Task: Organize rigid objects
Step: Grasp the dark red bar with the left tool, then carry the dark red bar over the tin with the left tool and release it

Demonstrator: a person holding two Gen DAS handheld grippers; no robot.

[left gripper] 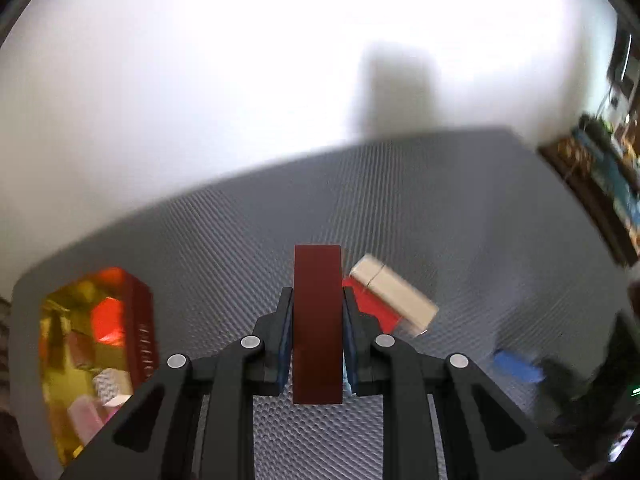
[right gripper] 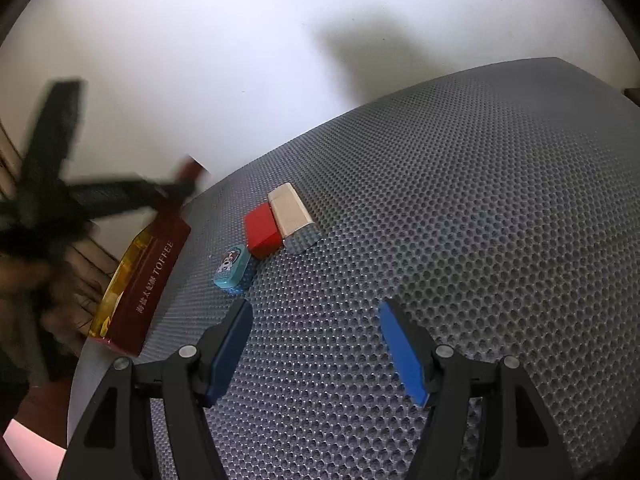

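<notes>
My left gripper [left gripper: 317,294] is shut on a dark red flat box [left gripper: 318,320], held above the grey mat. It shows blurred in the right wrist view [right gripper: 188,180], above the toffee box. A red box [right gripper: 262,230], a beige box [right gripper: 289,210] and a small teal tin with a dog picture [right gripper: 231,267] lie in a row on the mat. The red box [left gripper: 374,308] and the beige box [left gripper: 394,294] also show just right of the left gripper. My right gripper [right gripper: 316,312] is open and empty, low over the mat, in front of the row.
A maroon TOFFEE box with a yellow clear lid [right gripper: 140,280] lies at the mat's left edge; in the left wrist view [left gripper: 94,344] it holds several items. The grey honeycomb mat [right gripper: 460,220] ends at a white wall behind. Cluttered shelves [left gripper: 608,184] stand at the right.
</notes>
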